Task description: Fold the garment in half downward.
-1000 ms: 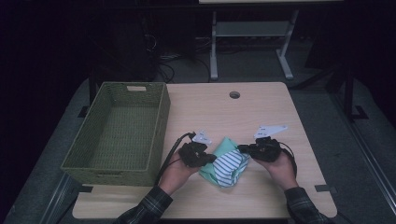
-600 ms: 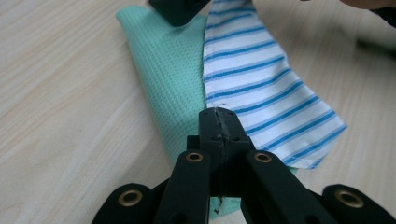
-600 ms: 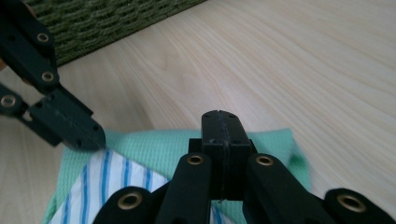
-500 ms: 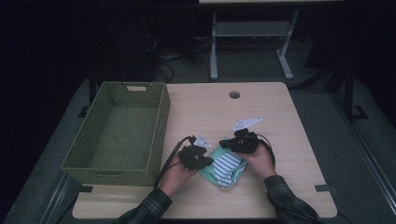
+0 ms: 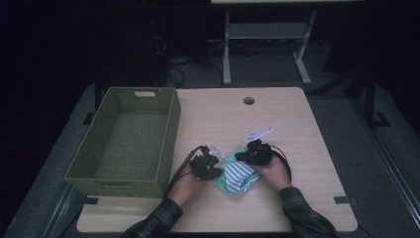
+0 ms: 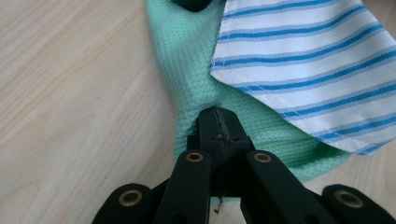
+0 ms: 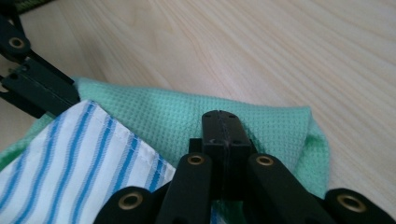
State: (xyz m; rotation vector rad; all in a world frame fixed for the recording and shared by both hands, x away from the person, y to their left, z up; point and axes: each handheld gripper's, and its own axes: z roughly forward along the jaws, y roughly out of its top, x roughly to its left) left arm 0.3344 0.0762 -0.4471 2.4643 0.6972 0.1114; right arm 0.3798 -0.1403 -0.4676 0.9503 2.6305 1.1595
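Green waffle cloth (image 6: pixel 187 60) with a striped cloth (image 6: pixel 317 60) lying on it sits at the table's (image 5: pixel 297 129) near middle; soft, limp, best taken by its edges. Left gripper (image 6: pixel 218 122) and right gripper (image 7: pixel 223 125) each pinched shut on green fabric. Wicker basket (image 5: pixel 168 134) stands just to the left, path clear.

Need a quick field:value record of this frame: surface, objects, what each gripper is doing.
surface: light wood table
basket: green woven basket, on the table's left part, nothing visible inside
cloths: green cloth with a blue-striped white cloth lying on it
left gripper: jaws shut on the green cloth's edge
right gripper: jaws shut on the green cloth
cable hole: far side of the table
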